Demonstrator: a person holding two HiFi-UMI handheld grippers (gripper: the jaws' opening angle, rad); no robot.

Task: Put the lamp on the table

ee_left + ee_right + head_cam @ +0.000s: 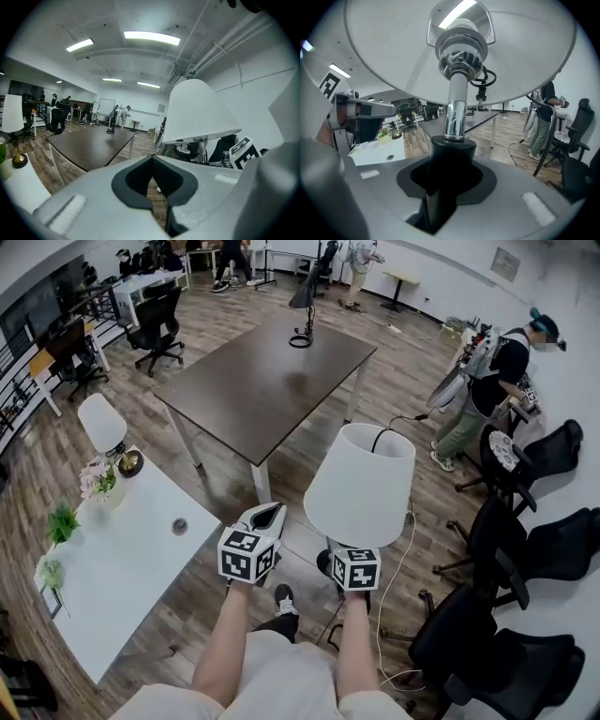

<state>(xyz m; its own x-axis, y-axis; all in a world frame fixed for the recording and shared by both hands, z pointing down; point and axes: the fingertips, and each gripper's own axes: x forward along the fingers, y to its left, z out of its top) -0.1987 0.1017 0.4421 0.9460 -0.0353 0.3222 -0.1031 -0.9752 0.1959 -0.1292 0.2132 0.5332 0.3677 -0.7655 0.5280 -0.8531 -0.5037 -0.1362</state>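
A lamp (361,486) with a white cone shade and a chrome stem (457,93) hangs in the air over the wooden floor, between the two tables. My right gripper (350,551) is shut on the black lower part of the stem (447,154), under the shade. My left gripper (266,514) is just left of the lamp, shut and holding nothing. In the left gripper view its jaws (152,161) meet at the tips, with the shade (199,112) to the right. The dark brown table (262,381) stands ahead and the white table (122,549) lies at the left.
A black desk lamp (305,306) stands on the dark table's far end. On the white table are another white lamp (101,423), flowers (97,479) and small plants (61,521). Cords (398,568) trail over the floor at the right. A person (497,371) and black chairs (525,549) are at the right.
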